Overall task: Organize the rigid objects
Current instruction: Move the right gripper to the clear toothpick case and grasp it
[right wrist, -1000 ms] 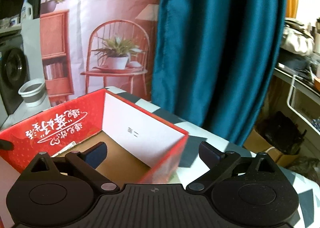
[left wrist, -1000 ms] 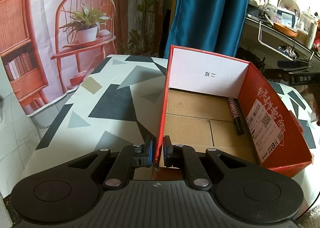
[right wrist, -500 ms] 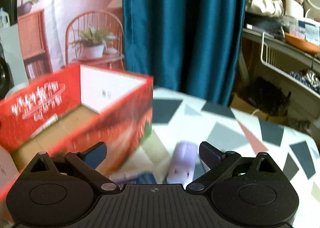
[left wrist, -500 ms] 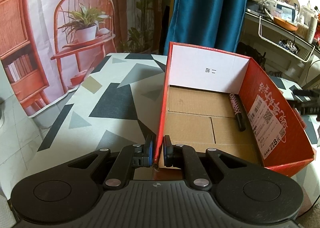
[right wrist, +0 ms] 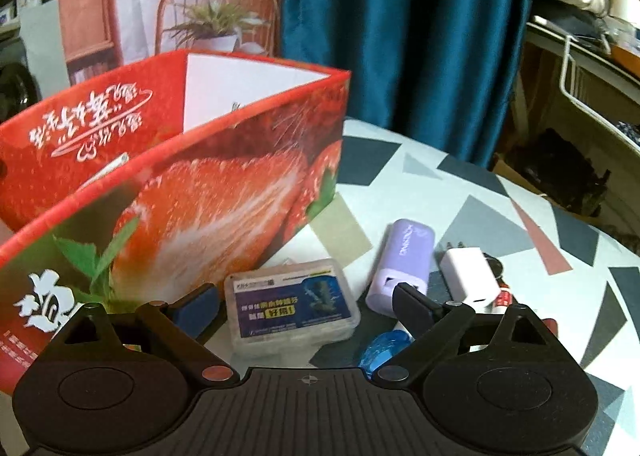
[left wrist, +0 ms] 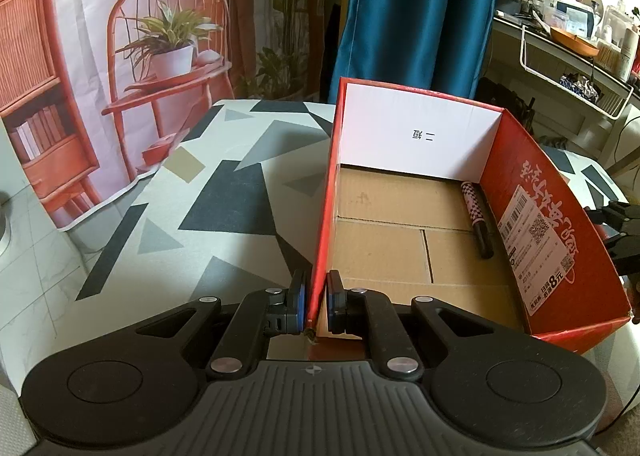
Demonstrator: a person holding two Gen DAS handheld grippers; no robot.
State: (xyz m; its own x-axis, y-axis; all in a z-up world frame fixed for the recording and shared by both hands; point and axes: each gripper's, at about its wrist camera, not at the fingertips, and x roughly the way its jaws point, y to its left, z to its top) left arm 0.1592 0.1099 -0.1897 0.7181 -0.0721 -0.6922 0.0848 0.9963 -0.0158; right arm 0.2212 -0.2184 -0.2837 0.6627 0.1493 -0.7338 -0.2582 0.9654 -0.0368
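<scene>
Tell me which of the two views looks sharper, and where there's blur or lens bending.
Left wrist view: sharp, evenly lit; the red box and checkered marker read clearly, while fisheye bends the table edge. Right wrist view: softer and dimmer; the purple power bank and box wall are smeared.

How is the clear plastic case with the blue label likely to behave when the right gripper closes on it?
The clear plastic case looks flat and rigid, so it probably won't flex or roll. Its glossy walls may slip against the pads. The right gripper, jaws closing, straddles it without touching yet; lying flat, it likely slides before lifting.
</scene>
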